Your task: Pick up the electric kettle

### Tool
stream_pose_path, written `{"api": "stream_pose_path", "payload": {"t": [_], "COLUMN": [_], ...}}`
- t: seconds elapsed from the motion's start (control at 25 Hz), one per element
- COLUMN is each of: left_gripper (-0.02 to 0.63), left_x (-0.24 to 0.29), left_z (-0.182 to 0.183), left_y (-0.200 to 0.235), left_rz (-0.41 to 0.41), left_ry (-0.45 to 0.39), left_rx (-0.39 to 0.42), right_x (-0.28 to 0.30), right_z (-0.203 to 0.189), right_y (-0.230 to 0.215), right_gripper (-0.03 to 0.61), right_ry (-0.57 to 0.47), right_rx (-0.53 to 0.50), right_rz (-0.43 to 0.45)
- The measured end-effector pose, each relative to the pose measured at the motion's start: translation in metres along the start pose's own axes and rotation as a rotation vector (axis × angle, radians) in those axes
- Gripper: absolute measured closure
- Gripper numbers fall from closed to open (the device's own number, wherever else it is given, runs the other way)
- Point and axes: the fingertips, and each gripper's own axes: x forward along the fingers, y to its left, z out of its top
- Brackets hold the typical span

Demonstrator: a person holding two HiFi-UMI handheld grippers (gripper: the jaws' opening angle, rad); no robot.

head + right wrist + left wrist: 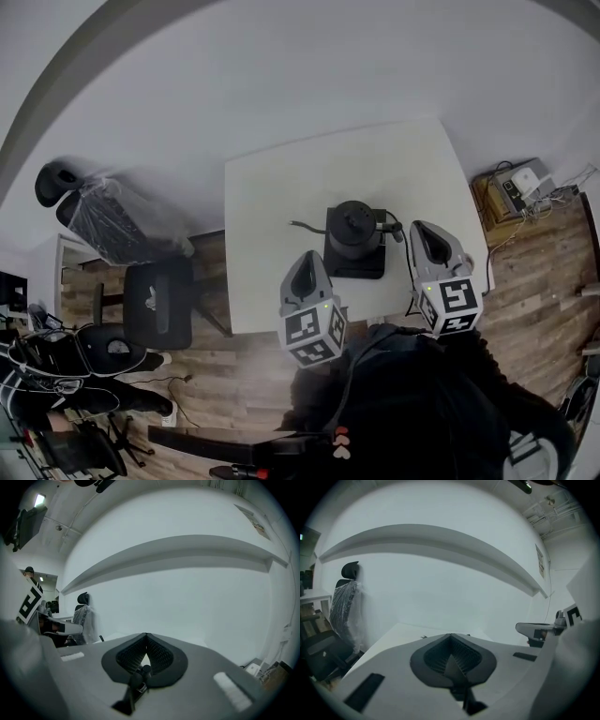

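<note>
A black gooseneck electric kettle (354, 225) stands on its black square base (356, 260) near the front of the white table (281, 197), its thin spout pointing left. My left gripper (307, 255) hovers just left of the base at the table's front edge, jaws shut and empty. My right gripper (419, 227) is to the right of the kettle's handle, also shut with nothing in it. In the left gripper view the shut jaws (450, 636) hide the kettle. The right gripper view shows its shut jaws (146, 635) against the white wall.
A plastic-wrapped office chair (112, 220) and a black chair (157, 305) stand left of the table. A wooden box with devices and cables (516, 192) sits on the floor at the right. A white wall runs behind the table.
</note>
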Motion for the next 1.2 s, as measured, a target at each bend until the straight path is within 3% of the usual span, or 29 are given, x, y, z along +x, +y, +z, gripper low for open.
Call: {"api": "stream_pose_path", "payload": {"t": [0.16,0.6,0.96,1.2], "left_gripper": [0.614,0.614,0.614,0.614], "left_x": [0.009,0.035,0.062,0.072], "left_z": [-0.005,-0.013,-0.031,-0.049], "left_y": [-0.002,0.02,0.043,0.053], "left_rz": [0.01,0.002,-0.064,-0.106], "left_ry": [0.012,0.082,0.171,0.232], "left_rx": [-0.004,0.008,-0.033,-0.088], "right_x": [0.006,0.023,0.035,0.035], "right_z": [-0.016,-0.032,-0.046,-0.057], "right_y": [-0.011,-0.016,-0.013,-0.017], "right_gripper": [0.577,0.577,0.576,0.575], "right_ry": [0.044,0.099,0.151,0.17], "right_rx": [0.002,0.003,0.027,0.03], "right_rz": [0.025,-0.024,-0.018,-0.057]}}
